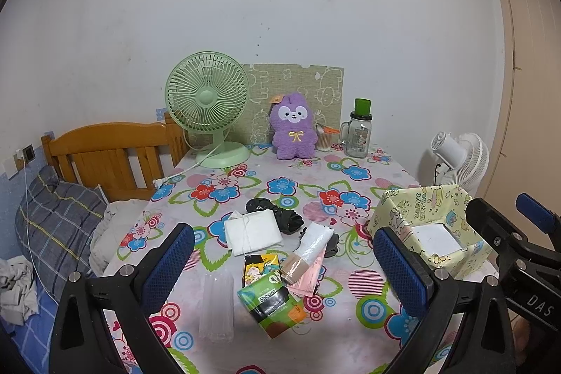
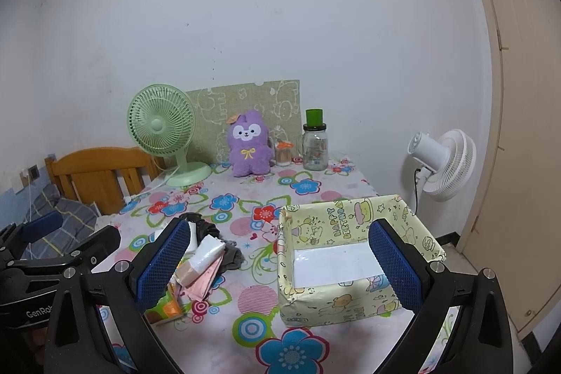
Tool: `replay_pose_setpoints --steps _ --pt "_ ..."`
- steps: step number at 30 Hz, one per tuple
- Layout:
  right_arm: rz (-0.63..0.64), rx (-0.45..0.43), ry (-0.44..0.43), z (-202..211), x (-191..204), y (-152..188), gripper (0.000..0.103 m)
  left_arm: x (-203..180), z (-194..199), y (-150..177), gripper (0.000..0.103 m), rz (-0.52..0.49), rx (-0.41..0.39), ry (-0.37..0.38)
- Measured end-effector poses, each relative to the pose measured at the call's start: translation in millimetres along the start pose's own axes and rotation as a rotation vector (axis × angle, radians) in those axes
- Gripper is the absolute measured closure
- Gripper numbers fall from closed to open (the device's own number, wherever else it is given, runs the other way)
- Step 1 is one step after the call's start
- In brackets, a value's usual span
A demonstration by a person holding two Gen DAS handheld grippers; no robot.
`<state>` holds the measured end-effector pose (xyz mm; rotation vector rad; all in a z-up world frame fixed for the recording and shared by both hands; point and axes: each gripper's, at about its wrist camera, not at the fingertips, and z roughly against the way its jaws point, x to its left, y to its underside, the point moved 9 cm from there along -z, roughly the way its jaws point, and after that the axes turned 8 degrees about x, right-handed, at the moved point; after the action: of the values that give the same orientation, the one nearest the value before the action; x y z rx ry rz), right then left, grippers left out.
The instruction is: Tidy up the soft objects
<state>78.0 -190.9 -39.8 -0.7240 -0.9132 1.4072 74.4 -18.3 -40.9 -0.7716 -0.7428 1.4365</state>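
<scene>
A heap of soft items lies mid-table: a white folded cloth (image 1: 253,231), a black scrunchie (image 1: 277,212), a white plastic-wrapped pack (image 1: 313,244) on pink packets (image 1: 308,276), and a green packet (image 1: 271,302). A yellow cartoon-print box (image 2: 347,263) stands open at the right, holding nothing but its white floor. My left gripper (image 1: 284,272) hovers open above the heap. My right gripper (image 2: 280,269) hangs open over the box's near-left side, nothing between its fingers. A purple plush (image 1: 292,127) sits upright at the back.
At the table's back stand a green desk fan (image 1: 207,109), a glass jar with green lid (image 1: 358,134) and a toothpick holder (image 1: 324,139). A clear plastic strip (image 1: 216,307) lies near the front. A wooden bed (image 1: 105,156) is left, a white floor fan (image 2: 443,163) right.
</scene>
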Motion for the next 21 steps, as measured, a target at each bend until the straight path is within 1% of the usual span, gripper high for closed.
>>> replay_pose_setpoints --steps 14,21 --pt "0.003 0.004 0.003 -2.0 -0.2 -0.2 0.000 1.5 -2.9 2.2 0.000 0.004 0.011 0.003" --pt "0.007 0.012 -0.004 -7.3 3.3 1.3 0.000 5.1 -12.2 3.4 0.000 0.010 0.030 -0.002"
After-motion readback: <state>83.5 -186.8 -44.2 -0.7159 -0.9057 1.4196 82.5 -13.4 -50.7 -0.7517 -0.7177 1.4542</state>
